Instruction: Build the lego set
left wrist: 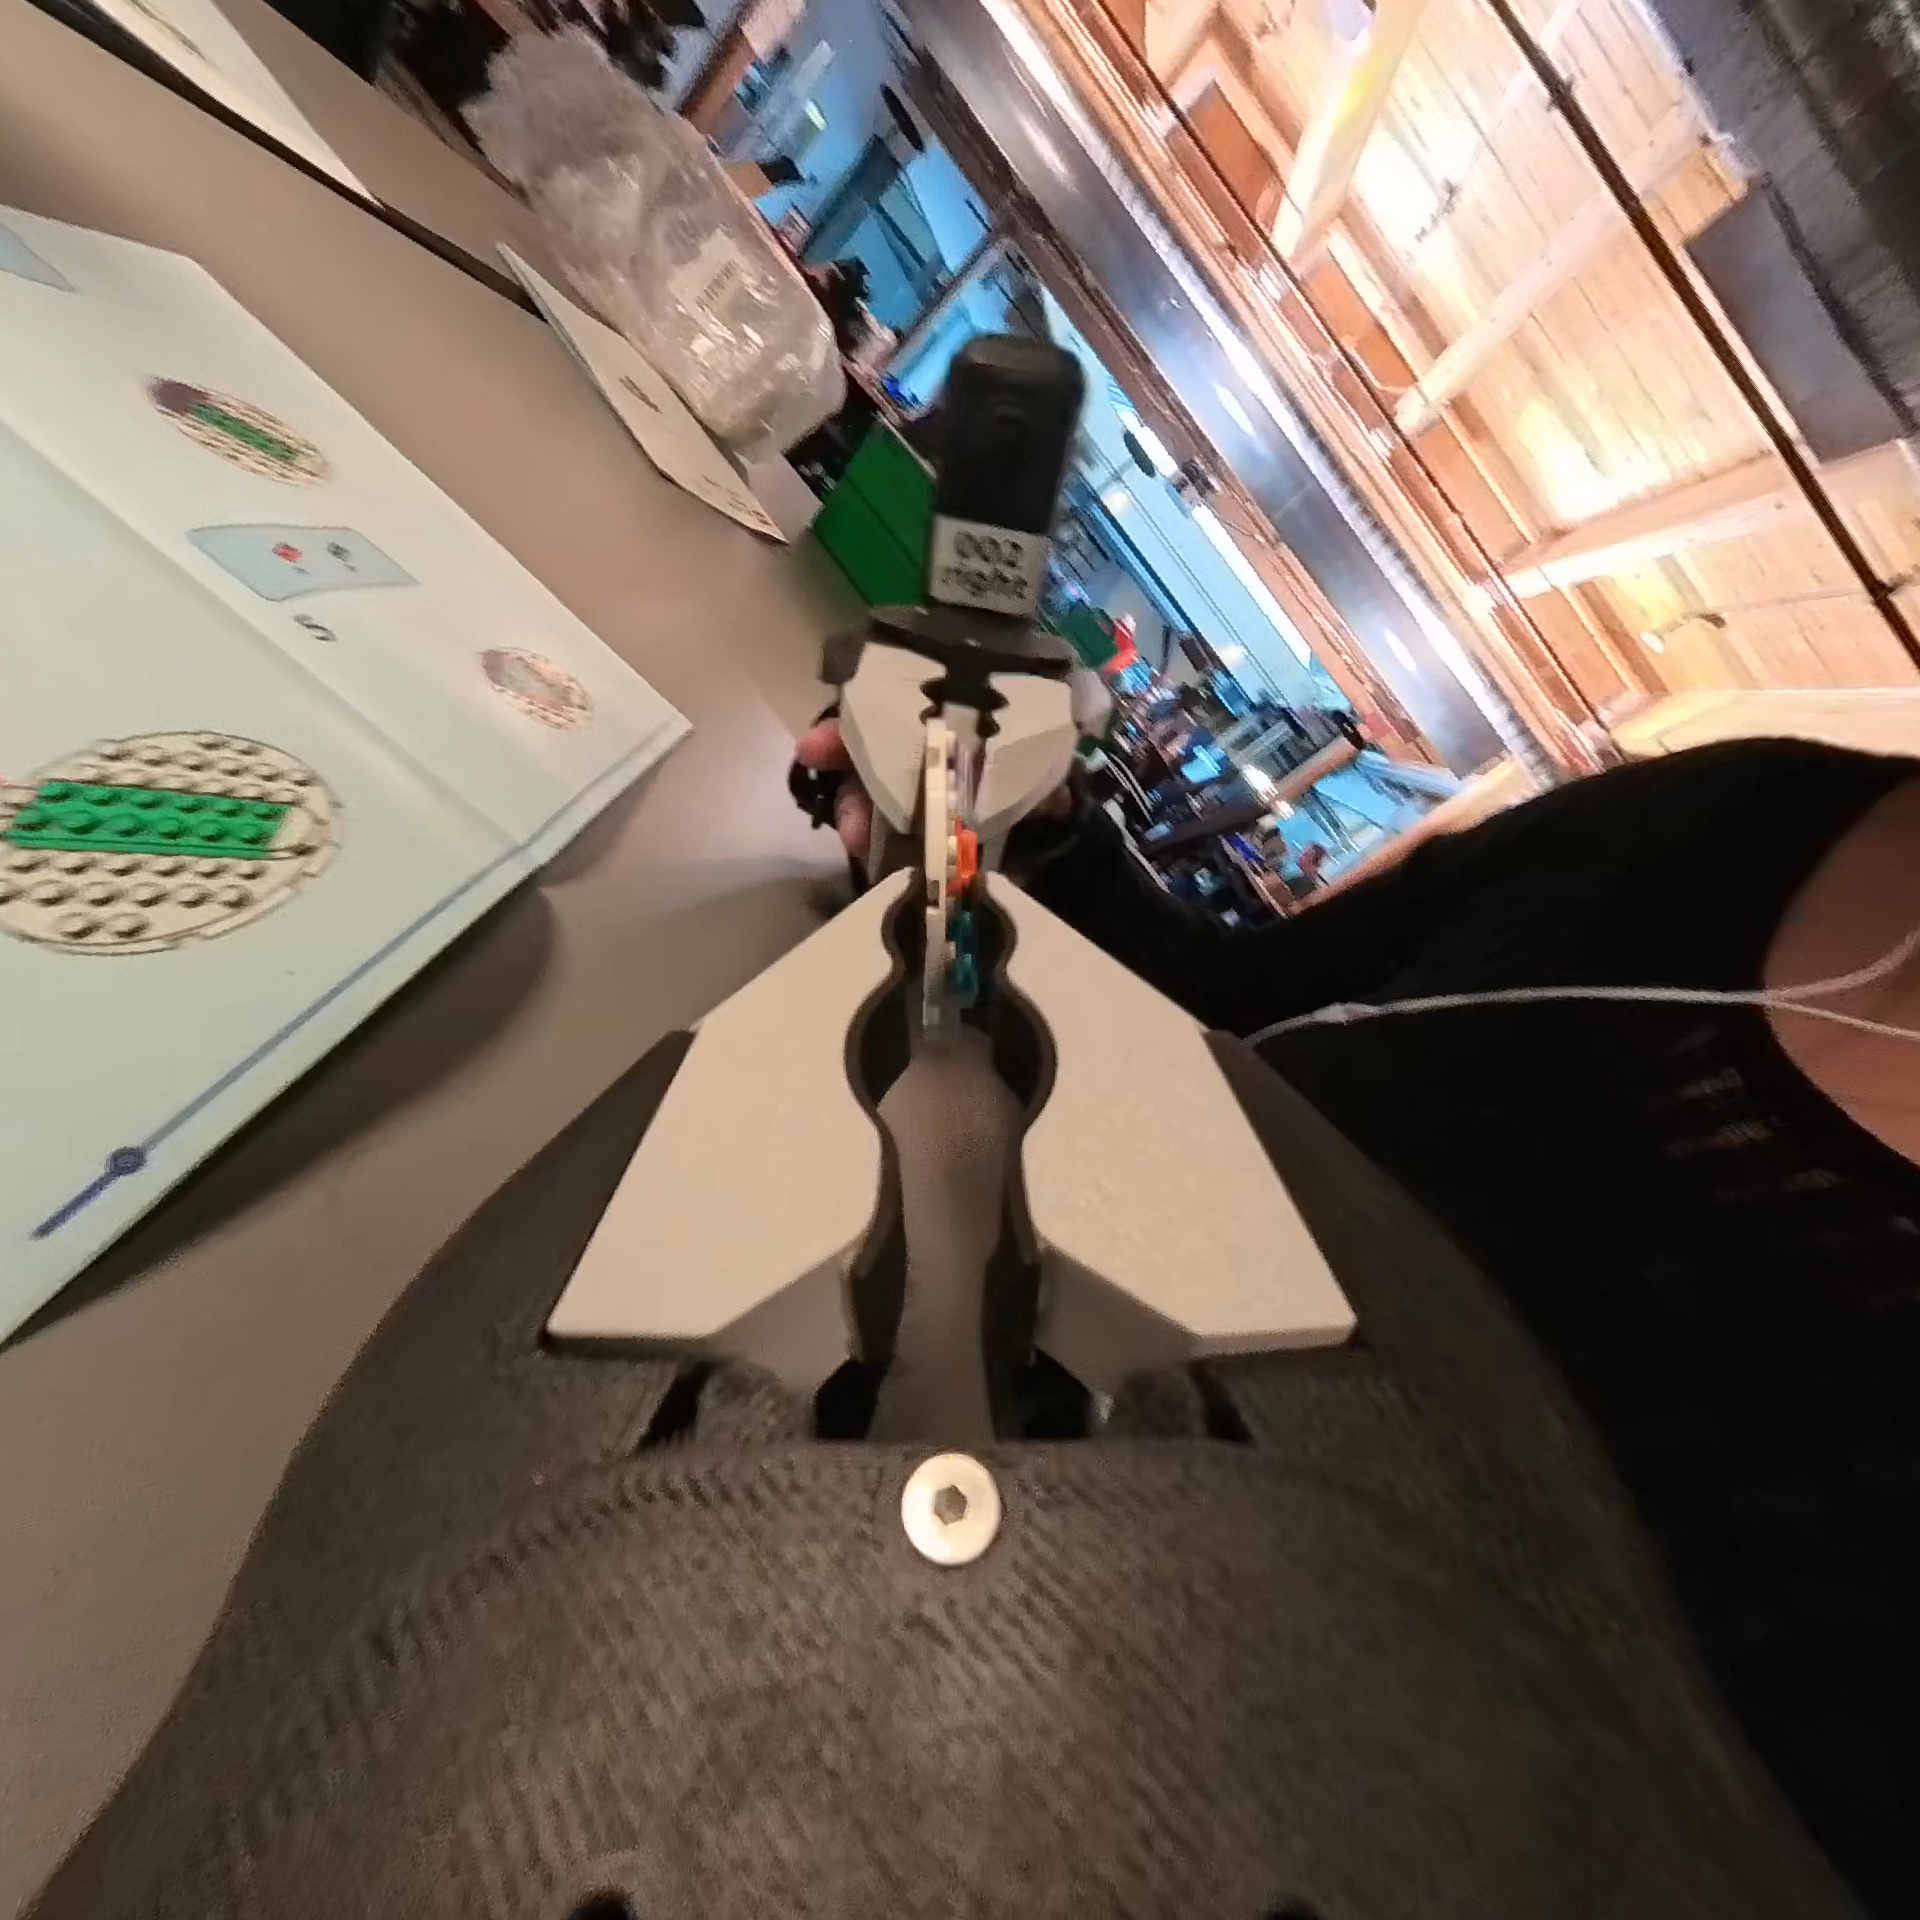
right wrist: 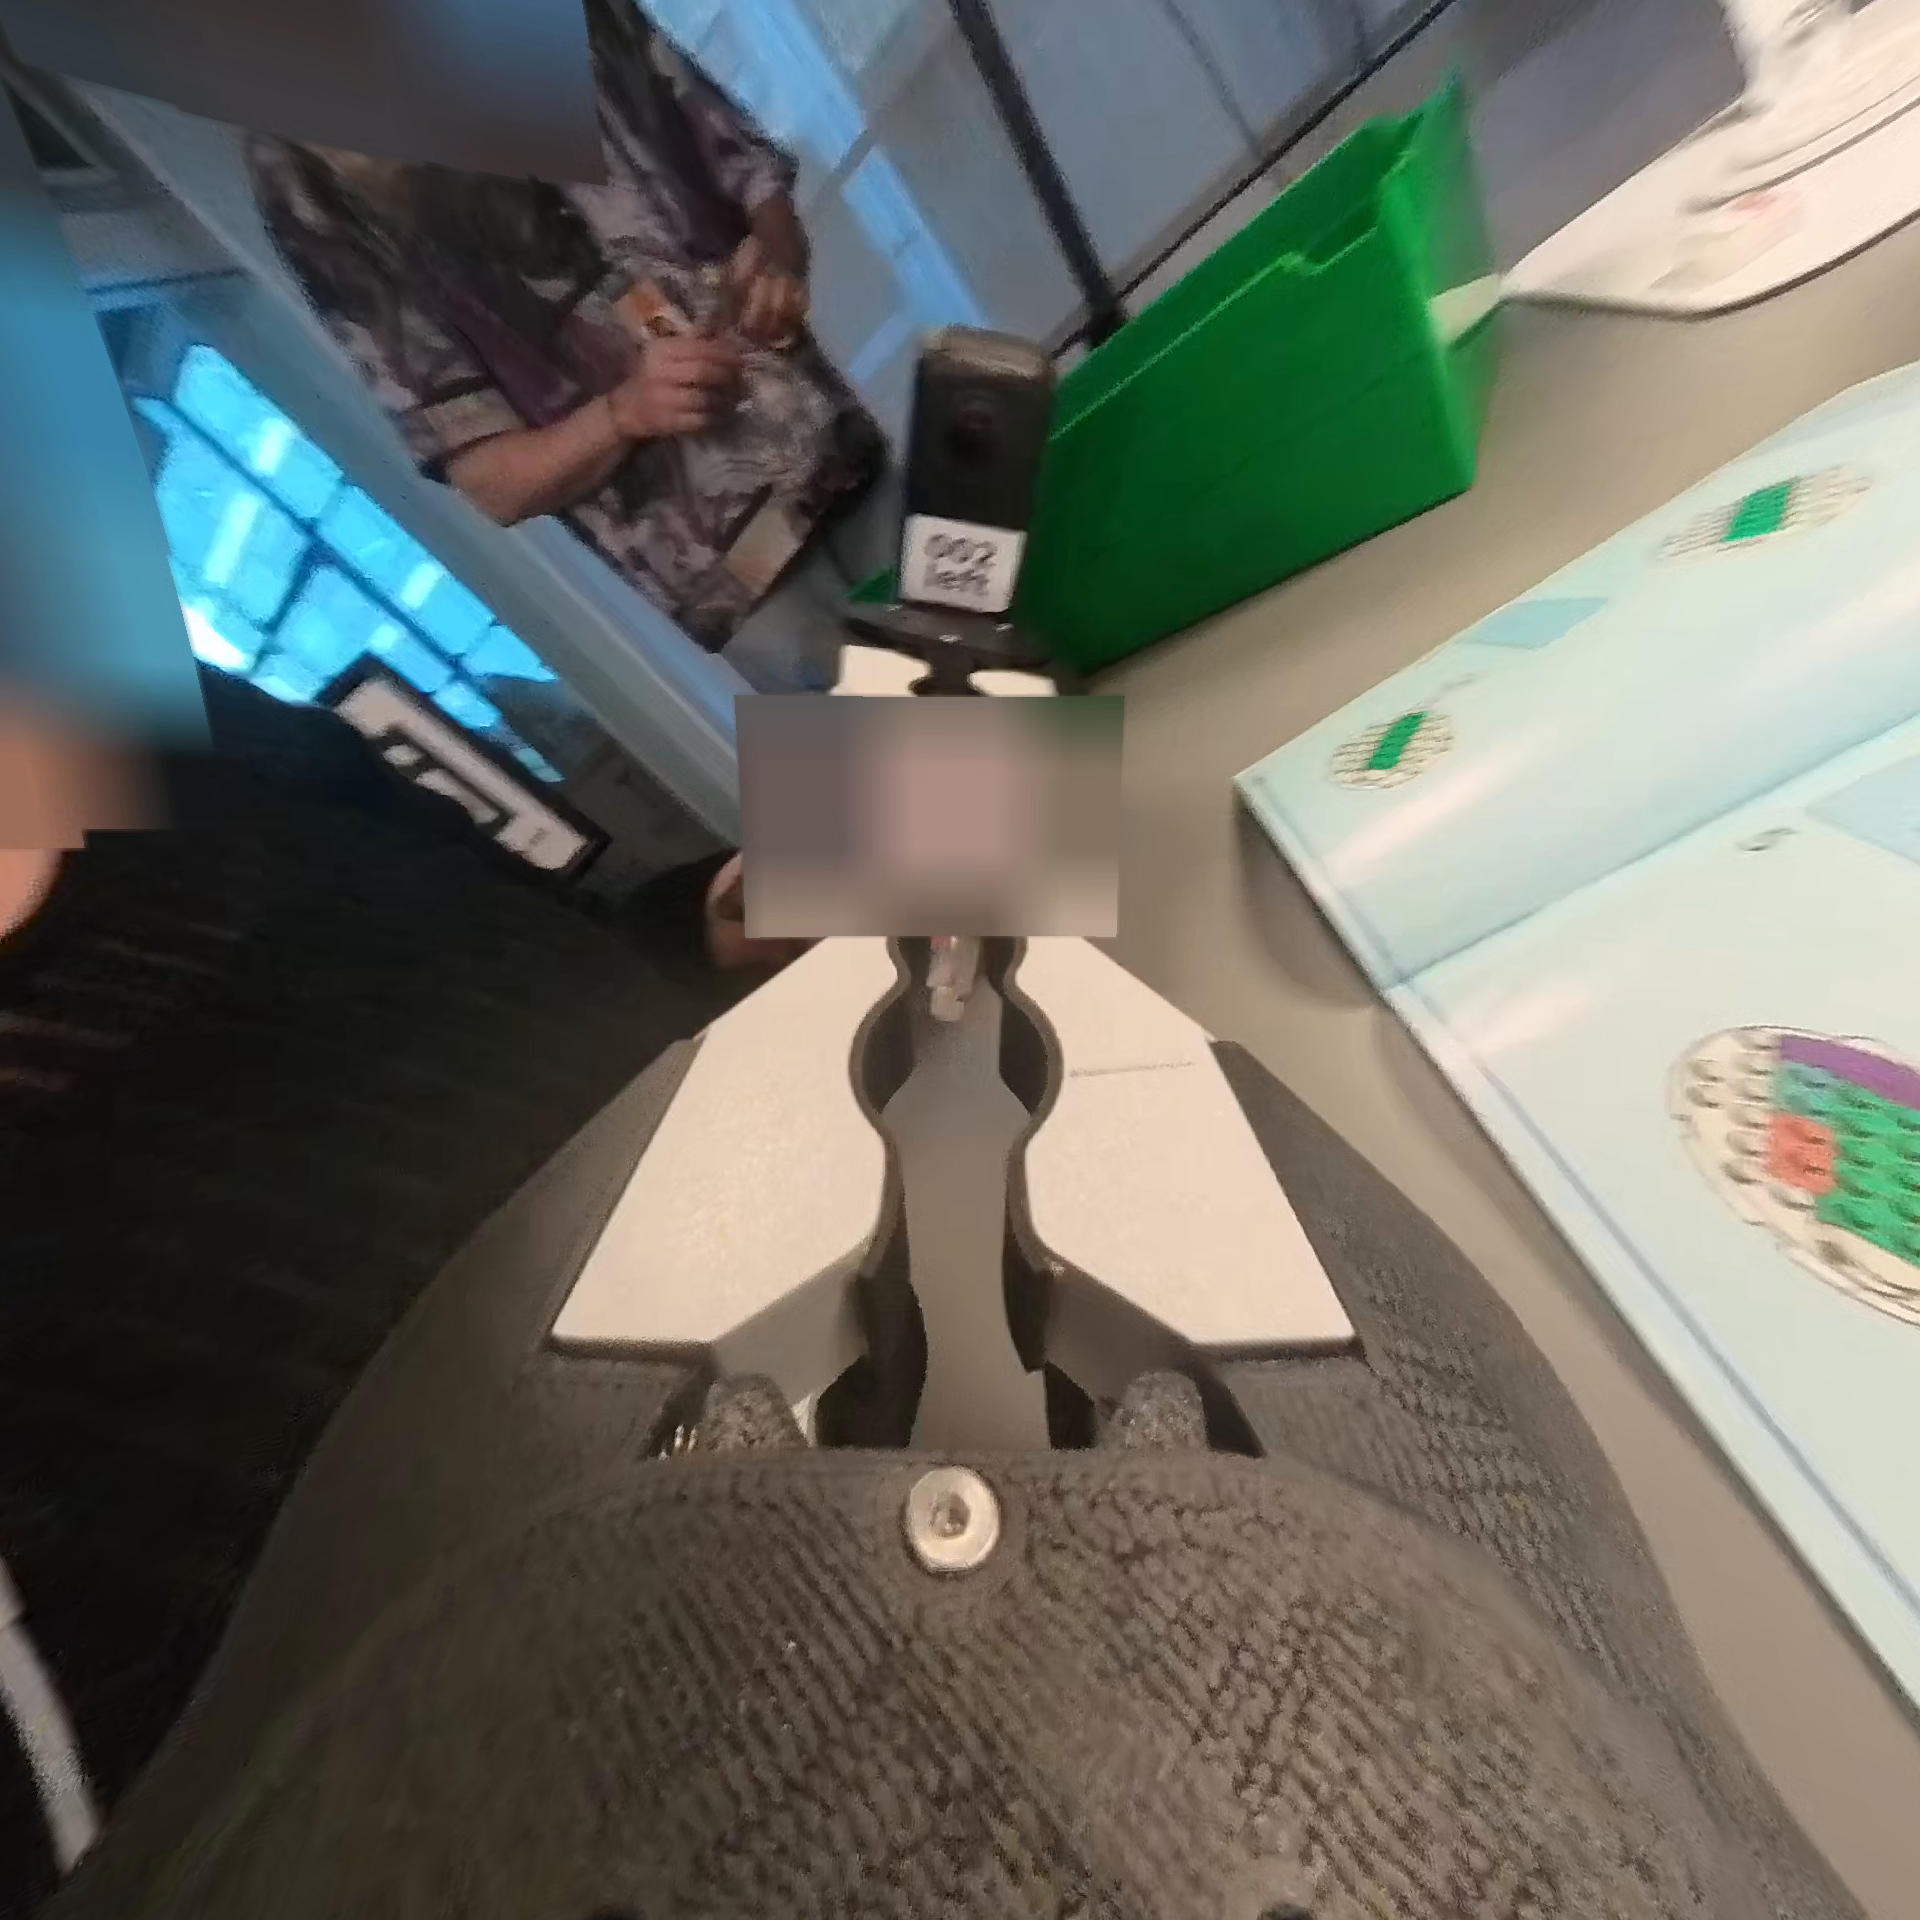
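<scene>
Left wrist view: left gripper [left wrist: 951, 914] and right gripper [left wrist: 951, 764], tip to tip above the tabletop [left wrist: 644, 862], each clamp the white lego plate [left wrist: 940, 831] edge-on. Right wrist view: a mosaic hides this joint; green bin [right wrist: 1247, 457] stands behind the open booklet [right wrist: 1558, 831], contents unseen.

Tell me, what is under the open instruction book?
The instruction book lies open and flat on the grey table. Only bare table shows around its edges. Anything right beneath the pages is covered, so I cannot see it. The green box stands beyond it.
</scene>
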### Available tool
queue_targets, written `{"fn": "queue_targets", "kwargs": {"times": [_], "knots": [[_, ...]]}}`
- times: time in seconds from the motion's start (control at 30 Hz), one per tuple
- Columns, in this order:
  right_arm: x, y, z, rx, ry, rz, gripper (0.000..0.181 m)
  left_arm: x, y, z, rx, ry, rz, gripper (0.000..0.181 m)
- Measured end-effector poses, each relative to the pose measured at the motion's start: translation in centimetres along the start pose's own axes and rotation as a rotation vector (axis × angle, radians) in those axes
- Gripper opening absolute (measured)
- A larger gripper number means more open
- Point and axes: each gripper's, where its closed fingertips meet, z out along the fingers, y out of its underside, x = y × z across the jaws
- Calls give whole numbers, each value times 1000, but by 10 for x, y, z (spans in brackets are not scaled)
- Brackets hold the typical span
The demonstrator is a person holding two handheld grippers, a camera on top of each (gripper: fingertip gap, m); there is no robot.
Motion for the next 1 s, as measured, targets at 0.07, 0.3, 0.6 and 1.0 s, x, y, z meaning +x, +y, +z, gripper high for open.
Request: {"fn": "queue_targets", "kwargs": {"times": [0.07, 0.3, 0.6, 1.0], "knots": [[12, -4, 0, 25, 107, -58, 21, -3, -9, -4, 65, -24, 3, 6], [0, -3, 17, 51, 28, 19, 11, 4, -13, -5, 101, 17, 36, 6], [-6, -18, 6, 120, 25, -51, 8, 9, 0, 2, 21, 1, 135, 6], [-11, 5, 11, -48, 24, -190, 9, 9, 13, 12, -48, -40, 227, 8]]}}
